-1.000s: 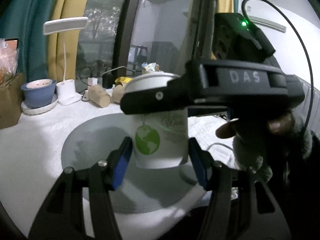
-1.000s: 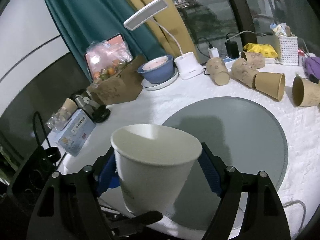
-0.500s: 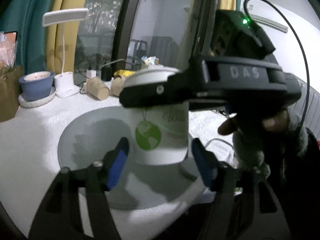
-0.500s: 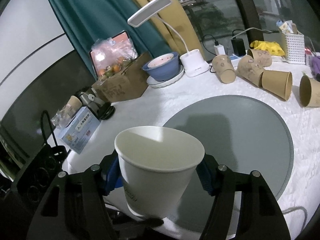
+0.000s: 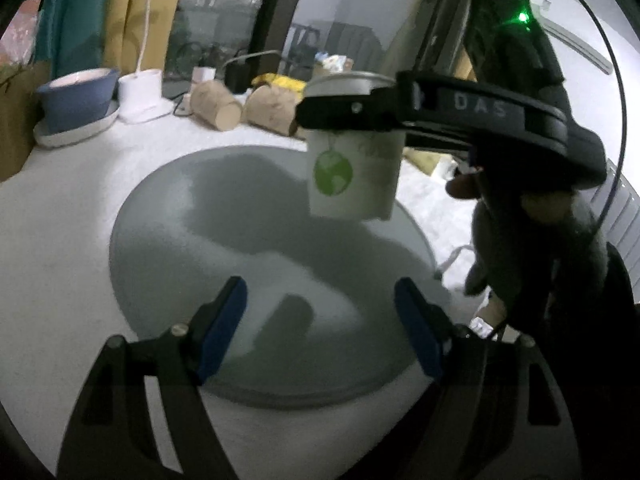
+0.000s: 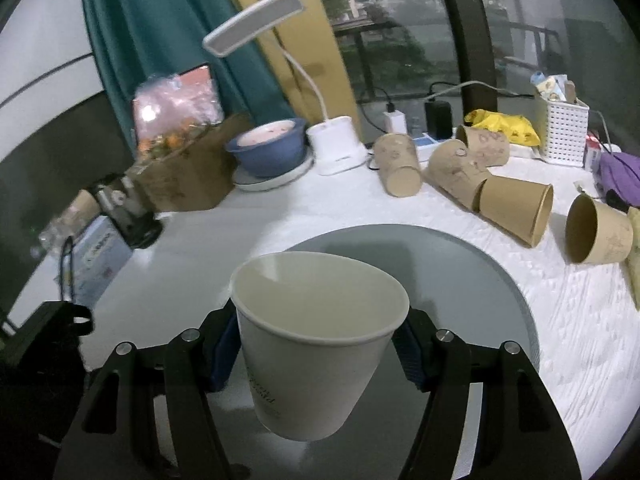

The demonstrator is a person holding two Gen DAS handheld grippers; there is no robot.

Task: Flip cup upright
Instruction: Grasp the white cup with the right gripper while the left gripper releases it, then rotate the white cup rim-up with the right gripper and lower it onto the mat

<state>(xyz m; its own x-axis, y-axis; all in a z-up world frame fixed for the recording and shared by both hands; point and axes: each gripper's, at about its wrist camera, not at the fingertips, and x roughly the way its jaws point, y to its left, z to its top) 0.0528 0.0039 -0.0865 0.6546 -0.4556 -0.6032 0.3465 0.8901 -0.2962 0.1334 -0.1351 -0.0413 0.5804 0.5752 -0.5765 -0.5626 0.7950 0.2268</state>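
A white paper cup (image 6: pixel 316 340) with a green globe print (image 5: pixel 334 174) is held upright, mouth up, above the round grey mat (image 6: pixel 480 280). My right gripper (image 6: pixel 320 356) is shut on the cup near its rim; it appears in the left wrist view (image 5: pixel 400 112) as a black arm across the cup's top. My left gripper (image 5: pixel 320 324) is open and empty, low over the near part of the mat (image 5: pixel 240 216), well short of the cup.
Several brown paper cups (image 6: pixel 516 208) lie on their sides on the white cloth behind the mat. A blue bowl (image 6: pixel 268 148), white desk lamp (image 6: pixel 336 148), cardboard box (image 6: pixel 188 176) and white basket (image 6: pixel 562 132) stand further back.
My left gripper has pulled back from the cup, which had been between its fingers. The right gripper keeps the cup, lifted above the mat.
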